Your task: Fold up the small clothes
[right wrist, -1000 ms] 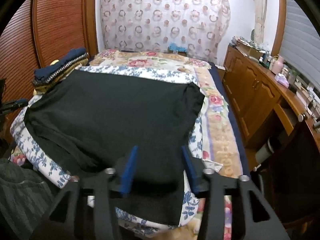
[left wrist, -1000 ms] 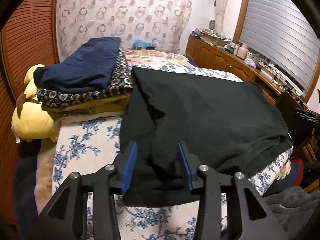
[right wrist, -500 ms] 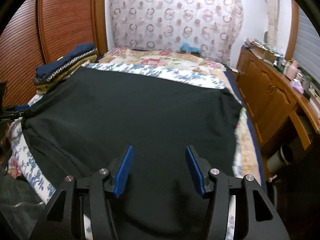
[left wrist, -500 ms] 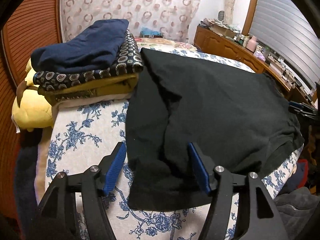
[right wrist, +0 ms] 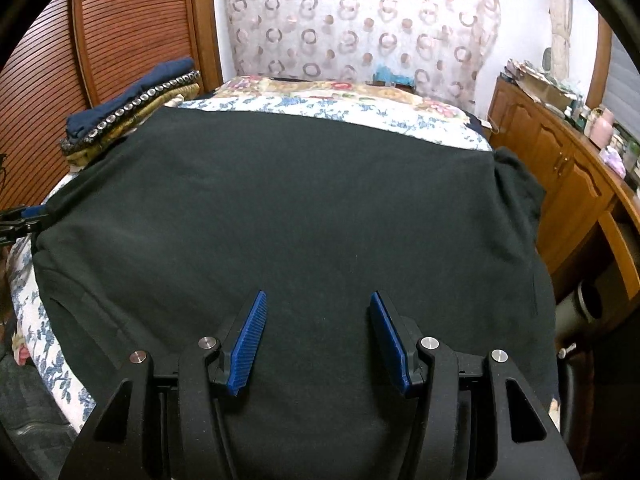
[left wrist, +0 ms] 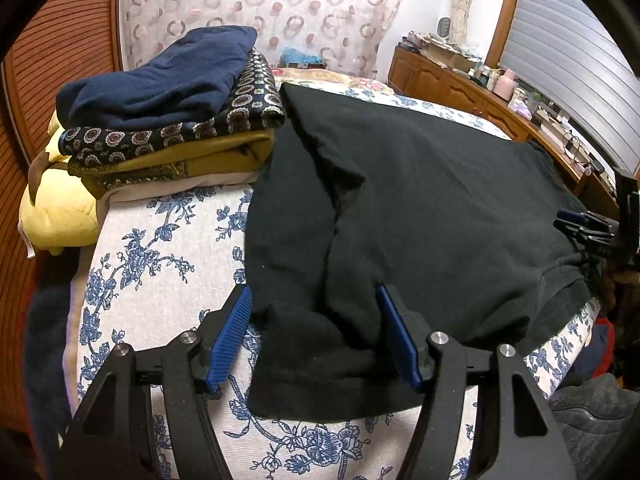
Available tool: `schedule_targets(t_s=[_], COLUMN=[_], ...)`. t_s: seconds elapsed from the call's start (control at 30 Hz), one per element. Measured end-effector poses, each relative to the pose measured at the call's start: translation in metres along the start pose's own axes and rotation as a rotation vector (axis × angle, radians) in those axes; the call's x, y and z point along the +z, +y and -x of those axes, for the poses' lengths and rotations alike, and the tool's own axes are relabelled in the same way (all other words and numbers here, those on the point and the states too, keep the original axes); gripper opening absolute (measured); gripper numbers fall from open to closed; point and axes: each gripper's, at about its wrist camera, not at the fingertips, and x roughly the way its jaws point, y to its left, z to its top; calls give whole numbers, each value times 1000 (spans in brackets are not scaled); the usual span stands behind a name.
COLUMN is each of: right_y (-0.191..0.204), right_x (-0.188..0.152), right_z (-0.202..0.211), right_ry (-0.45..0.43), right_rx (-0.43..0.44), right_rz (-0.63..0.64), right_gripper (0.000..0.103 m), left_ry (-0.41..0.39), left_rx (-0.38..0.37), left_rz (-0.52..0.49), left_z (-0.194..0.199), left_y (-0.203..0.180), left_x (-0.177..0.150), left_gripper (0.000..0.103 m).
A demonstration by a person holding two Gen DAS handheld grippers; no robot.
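Observation:
A large black garment (left wrist: 440, 200) lies spread over the flowered bed cover (left wrist: 160, 260). Its left sleeve (left wrist: 304, 344) is bunched near the bed's front edge. My left gripper (left wrist: 313, 291) hovers over that sleeve, open, with the cloth lying loose between the blue pads (left wrist: 232, 332). In the right wrist view the black garment (right wrist: 300, 208) fills the bed, and my right gripper (right wrist: 318, 295) is open just above its lower middle, holding nothing. Each gripper shows at the edge of the other's view: the right gripper (left wrist: 588, 228) and the left gripper (right wrist: 20, 220).
A stack of folded clothes (left wrist: 168, 112) sits at the bed's far left beside a yellow cushion (left wrist: 56, 216). A cluttered wooden sideboard (right wrist: 560, 168) runs along the right, louvred wooden doors (right wrist: 132, 20) along the left. Dark cloth (left wrist: 592, 408) lies below the bed's right corner.
The left jaws have spread wider and the sleeve, earlier raised between them, now rests on the bed. The right gripper has come lower and further over the garment, which now fills its view.

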Motion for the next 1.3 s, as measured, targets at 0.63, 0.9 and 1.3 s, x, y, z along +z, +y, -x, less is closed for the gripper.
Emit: schedule_targets(t_s=[0.63, 0.9, 1.3], right_y=[8, 7, 6], right_x=[-5, -7, -7], right_z=[3, 4, 4], right_ry=[-7, -9, -9], right_rx=[-19, -17, -16], right_rz=[22, 22, 22], right_gripper=[67, 67, 67], left_ry=[-10, 2, -166], left_rx=[-79, -104, -164], left_rz=[34, 17, -72], left_z=[3, -3, 29], left_y=[1, -6, -43], left_x=[-3, 3, 37], left_gripper=[58, 21, 13])
